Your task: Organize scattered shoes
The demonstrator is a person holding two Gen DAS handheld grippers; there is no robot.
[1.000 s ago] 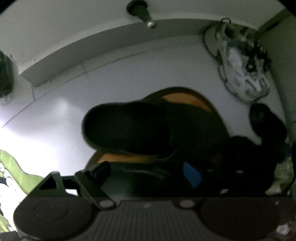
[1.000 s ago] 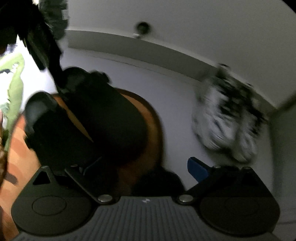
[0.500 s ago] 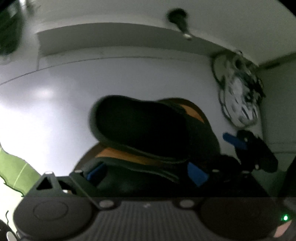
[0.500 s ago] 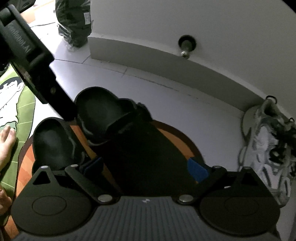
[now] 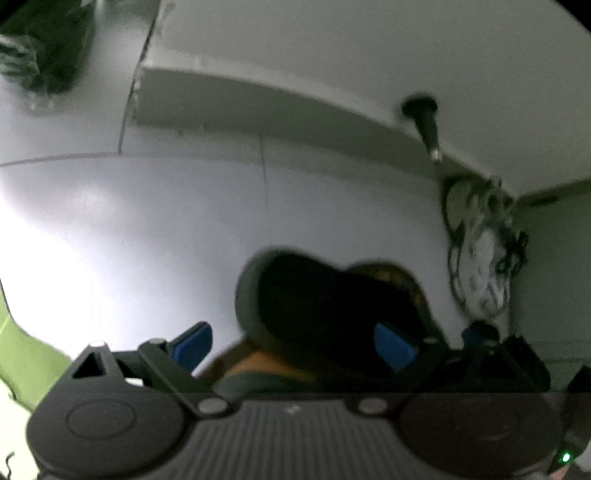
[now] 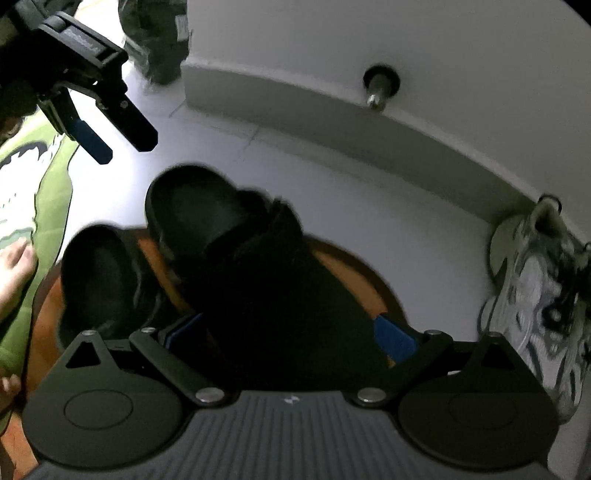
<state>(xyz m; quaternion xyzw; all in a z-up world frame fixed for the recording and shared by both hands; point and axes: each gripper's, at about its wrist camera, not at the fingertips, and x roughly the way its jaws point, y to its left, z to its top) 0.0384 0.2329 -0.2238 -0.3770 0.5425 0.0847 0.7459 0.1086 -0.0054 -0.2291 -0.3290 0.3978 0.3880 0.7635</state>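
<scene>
Pale tiled floor (image 6: 332,177) under a white wall (image 6: 369,29) with a skirting board and a dark doorstop (image 6: 376,88).

On the round orange-brown mat (image 6: 351,273): a black rubber slide slipper (image 6: 221,221), far end overhanging the mat's edge toward the wall. Long axis pointing almost straight away from the right gripper (image 6: 288,336), near end sunk in shadow between its blue-padded jaws. Jaws set wide, one pad on each flank of the slipper; cannot tell in this gloom whether pressing or merely alongside.

Just beside, to the left: a second black slide slipper (image 6: 96,280), roughly parallel, also on the mat. Well apart on the right, by the wall: a pair of white-and-grey laced trainers (image 6: 535,295). On the left, a green patterned rug (image 6: 44,177).

Above that rug, up and left of both slippers: the left gripper (image 6: 123,147), jaws spread wide, nothing held.

Judgement: right hand plainly nearer; the coming move probably a lengthwise carry or nudge to line the slipper up with its partner.
</scene>
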